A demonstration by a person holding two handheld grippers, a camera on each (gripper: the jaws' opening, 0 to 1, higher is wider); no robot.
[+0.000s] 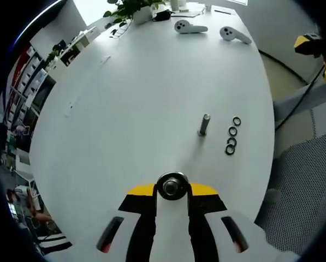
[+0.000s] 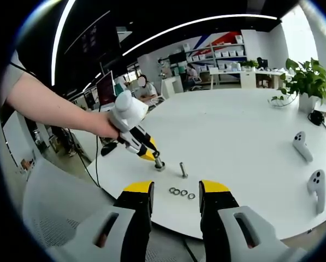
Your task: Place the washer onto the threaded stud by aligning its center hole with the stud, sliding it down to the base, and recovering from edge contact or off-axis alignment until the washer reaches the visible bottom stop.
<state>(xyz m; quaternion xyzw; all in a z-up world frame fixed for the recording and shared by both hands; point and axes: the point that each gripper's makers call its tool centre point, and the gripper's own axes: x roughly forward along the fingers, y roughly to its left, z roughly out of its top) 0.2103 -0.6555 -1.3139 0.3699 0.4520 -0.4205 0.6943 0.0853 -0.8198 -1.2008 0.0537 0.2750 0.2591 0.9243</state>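
Observation:
A metal threaded stud (image 1: 204, 124) (image 2: 183, 170) stands upright on the white table (image 1: 130, 109). Several dark washers (image 1: 232, 136) (image 2: 182, 192) lie in a short row beside it, near the table edge. My left gripper (image 1: 172, 188) is shut on a round metal piece (image 1: 172, 186), seen end-on between its yellow tips. In the right gripper view, a hand holds that left gripper (image 2: 157, 161) with the round metal piece (image 2: 159, 163) low over the table, just left of the stud. My right gripper (image 2: 176, 188) is open and holds nothing, its jaws short of the washers.
Two white controllers (image 1: 190, 27) (image 2: 301, 145) lie farther along the table, and a potted plant (image 1: 134, 8) (image 2: 304, 79) stands beyond them. A person's bare arm (image 2: 53, 109) reaches in from the left. A mesh chair (image 1: 299, 191) sits off the table edge.

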